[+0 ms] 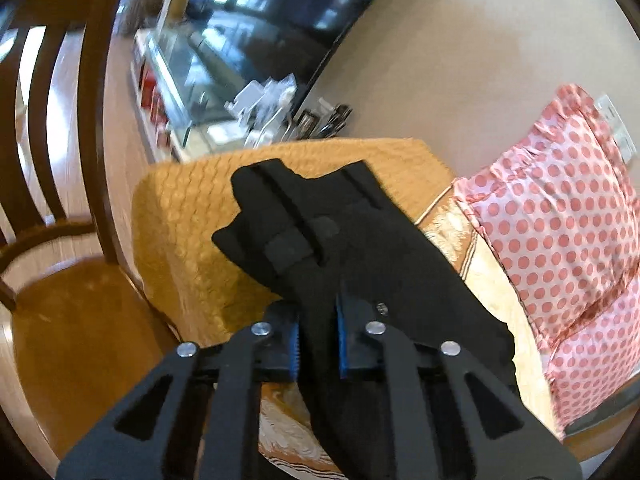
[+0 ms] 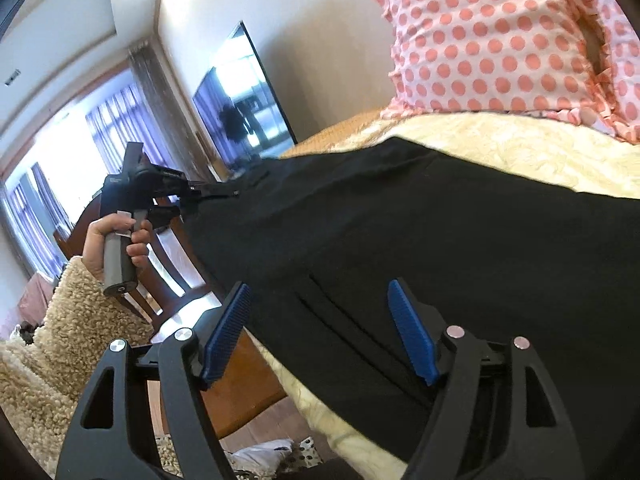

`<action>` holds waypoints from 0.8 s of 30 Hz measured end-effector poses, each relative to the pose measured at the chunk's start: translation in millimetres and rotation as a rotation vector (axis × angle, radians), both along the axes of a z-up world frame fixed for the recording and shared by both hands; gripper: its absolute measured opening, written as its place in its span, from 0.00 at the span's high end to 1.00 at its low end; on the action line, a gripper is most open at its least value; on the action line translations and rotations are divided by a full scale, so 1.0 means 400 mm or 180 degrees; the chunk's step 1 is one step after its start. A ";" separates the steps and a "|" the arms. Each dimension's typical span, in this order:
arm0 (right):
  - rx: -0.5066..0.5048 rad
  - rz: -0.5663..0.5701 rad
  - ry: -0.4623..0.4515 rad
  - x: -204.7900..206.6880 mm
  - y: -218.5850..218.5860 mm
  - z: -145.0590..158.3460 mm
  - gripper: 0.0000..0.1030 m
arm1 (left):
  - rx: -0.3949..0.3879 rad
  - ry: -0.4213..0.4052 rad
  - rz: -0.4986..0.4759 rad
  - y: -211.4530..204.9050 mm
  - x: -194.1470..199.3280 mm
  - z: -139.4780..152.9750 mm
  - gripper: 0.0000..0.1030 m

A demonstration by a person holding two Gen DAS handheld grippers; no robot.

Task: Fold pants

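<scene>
Black pants [image 1: 344, 248] lie across a cream and gold bed cover [image 1: 492, 276]. In the left wrist view my left gripper [image 1: 318, 334] is shut on a fold of the pants, with the waistband end spread out beyond it. In the right wrist view the pants [image 2: 420, 232] stretch across the bed. My right gripper [image 2: 320, 320] is open, its blue pads [image 2: 412, 332] on either side of the pants' edge. My left gripper [image 2: 224, 194] also shows there at the far end of the pants, held by a hand.
A pink polka-dot pillow [image 1: 560, 220] lies on the bed to the right; it also shows in the right wrist view [image 2: 500, 36]. A wooden chair [image 1: 72, 300] stands left of the bed. An orange quilted cover [image 1: 192, 240] hangs over the bed's end. A television [image 2: 244, 96] hangs on the wall.
</scene>
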State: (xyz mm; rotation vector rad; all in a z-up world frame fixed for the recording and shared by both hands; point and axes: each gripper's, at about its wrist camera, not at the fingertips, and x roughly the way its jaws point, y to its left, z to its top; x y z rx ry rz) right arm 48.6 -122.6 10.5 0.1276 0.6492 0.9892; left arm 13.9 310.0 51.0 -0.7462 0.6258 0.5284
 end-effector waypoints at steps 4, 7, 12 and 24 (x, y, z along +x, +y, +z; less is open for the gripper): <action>0.0155 -0.0160 -0.0135 -0.015 -0.069 0.025 0.29 | 0.0516 -0.0058 -0.0235 -0.107 0.037 0.088 0.91; 0.0221 -0.0367 -0.0187 -0.022 -0.132 0.039 0.28 | 0.0901 -0.0170 -0.0658 -0.247 0.095 0.161 0.92; 0.0193 -0.1003 -0.0333 -0.035 -0.283 0.047 0.20 | 0.1372 -0.0477 -0.1662 -0.552 0.181 0.236 0.92; 0.0451 -0.2556 0.0286 -0.053 -0.661 -0.040 0.19 | 0.0880 -0.0145 -0.4262 -1.123 0.141 -0.062 0.92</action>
